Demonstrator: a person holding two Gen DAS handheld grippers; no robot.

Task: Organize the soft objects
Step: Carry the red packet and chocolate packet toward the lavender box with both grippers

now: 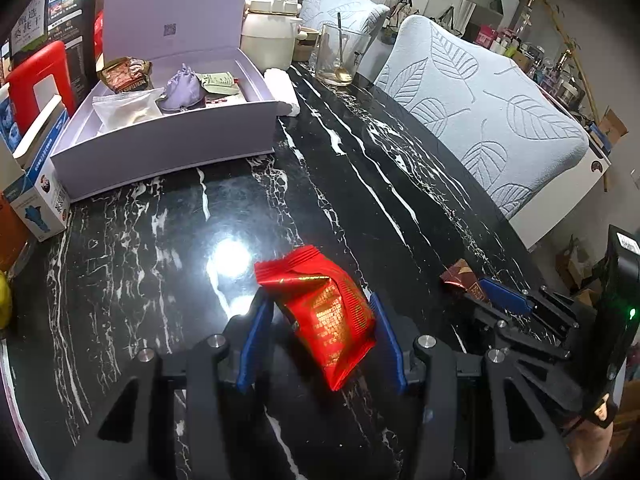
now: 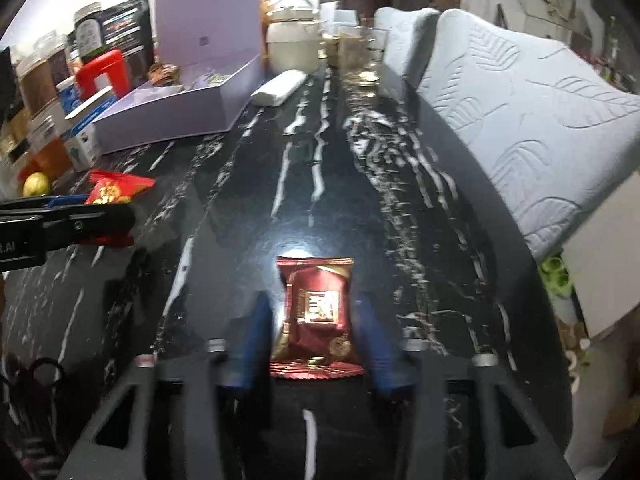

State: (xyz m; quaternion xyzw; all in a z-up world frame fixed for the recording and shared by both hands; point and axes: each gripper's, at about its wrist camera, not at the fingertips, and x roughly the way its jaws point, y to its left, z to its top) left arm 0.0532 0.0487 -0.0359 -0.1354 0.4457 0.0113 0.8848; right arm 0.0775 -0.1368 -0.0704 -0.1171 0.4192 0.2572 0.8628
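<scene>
My left gripper (image 1: 320, 304) is shut on a bright red snack packet (image 1: 320, 308), holding it tilted just above the black marble table (image 1: 160, 260). My right gripper (image 2: 314, 304) is shut on a dark red snack packet (image 2: 316, 312). It shows at the right in the left wrist view (image 1: 488, 288), with its dark packet (image 1: 460, 276) sticking out. The left gripper with the red packet (image 2: 116, 188) shows at the left in the right wrist view. An open lilac box (image 1: 160, 120) with several packets and a purple pouch (image 1: 182, 88) stands at the back left.
Cartons, jars and a red container (image 1: 38, 76) crowd the left edge. A cream pot (image 1: 270, 36), a glass with a spoon (image 1: 340, 56) and a white roll (image 1: 282, 90) stand at the back. Leaf-patterned chair cushions (image 1: 492, 108) line the right side.
</scene>
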